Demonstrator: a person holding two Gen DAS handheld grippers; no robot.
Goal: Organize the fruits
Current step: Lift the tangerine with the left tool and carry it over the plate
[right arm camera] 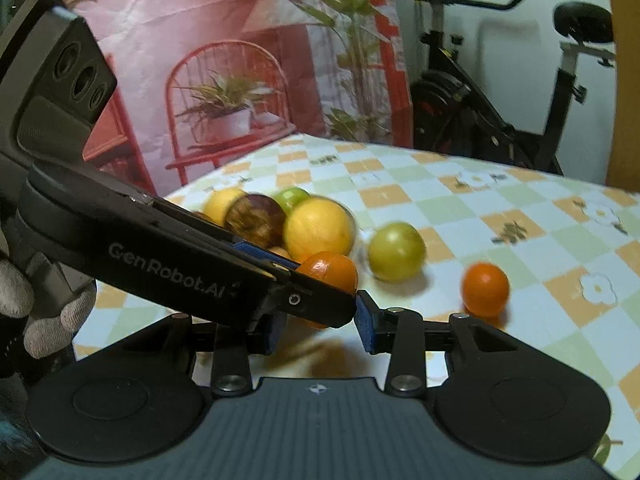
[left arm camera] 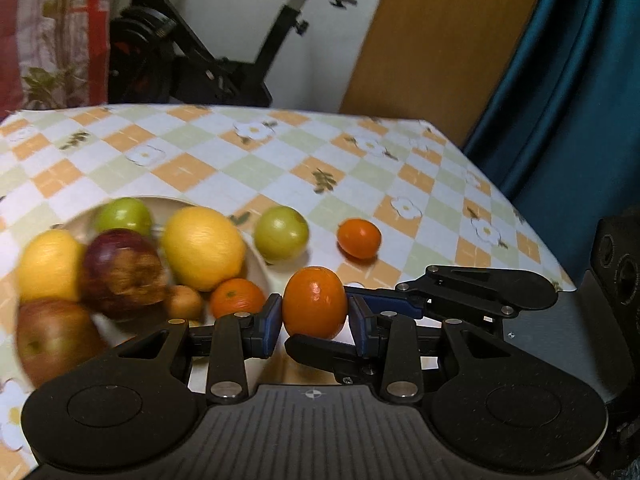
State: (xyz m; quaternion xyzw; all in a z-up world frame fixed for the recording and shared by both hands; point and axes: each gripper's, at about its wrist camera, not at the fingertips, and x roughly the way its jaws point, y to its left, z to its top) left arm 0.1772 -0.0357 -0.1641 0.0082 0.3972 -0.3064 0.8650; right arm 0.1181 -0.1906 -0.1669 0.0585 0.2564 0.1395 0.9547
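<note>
My left gripper is shut on a small orange, held just right of a white plate. The plate holds two lemons, a dark red apple, a red apple, a green fruit, a small orange and a small brown fruit. A green fruit and another small orange lie on the checked tablecloth. My right gripper is open and empty, its fingers just below and beside the left gripper, which crosses the right wrist view with the held orange.
The table has a far edge and a right edge close by. An exercise bike stands beyond it, with a wooden door and a teal curtain at the right. A red backdrop hangs at the left.
</note>
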